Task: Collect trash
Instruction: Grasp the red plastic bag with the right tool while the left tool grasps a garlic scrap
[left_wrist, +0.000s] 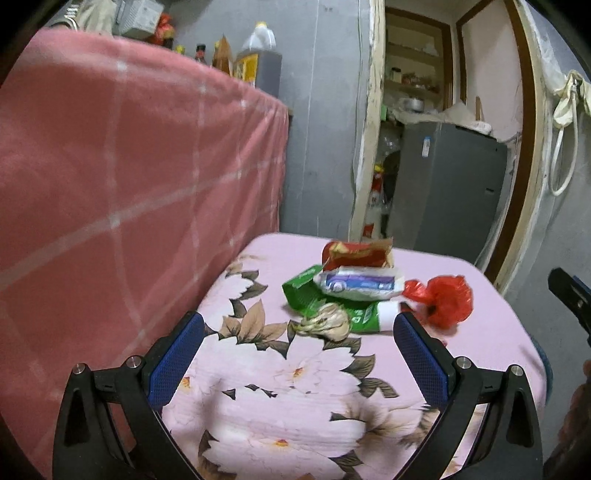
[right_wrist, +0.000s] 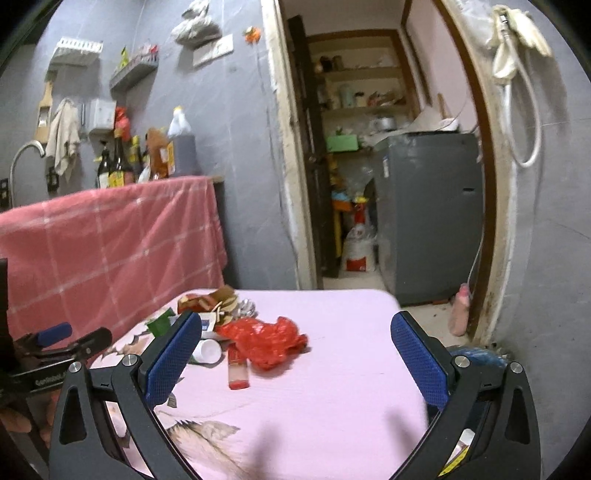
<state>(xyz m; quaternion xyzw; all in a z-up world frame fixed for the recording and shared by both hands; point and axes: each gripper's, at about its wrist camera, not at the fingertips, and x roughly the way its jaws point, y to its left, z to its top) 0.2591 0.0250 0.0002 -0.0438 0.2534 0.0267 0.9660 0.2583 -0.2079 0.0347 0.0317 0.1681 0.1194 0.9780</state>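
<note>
Both grippers gape empty — the left gripper (left_wrist: 299, 354) sits nearer the trash pile (left_wrist: 354, 291), dead ahead toward the table's (left_wrist: 491, 332) far edge, while the right gripper (right_wrist: 295, 354) has it ahead-left.

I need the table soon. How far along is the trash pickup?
Nothing looks collected yet. The red plastic bag, green carton, silver wrapper and red snack packet lie piled on the pink floral cloth. Left claw and right claw are open, empty. All remains.

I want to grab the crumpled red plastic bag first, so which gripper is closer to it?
Hard to call. The red plastic bag lies just beyond the left gripper's right fingertip; it lies ahead of the right gripper, nearer its left finger.
</note>
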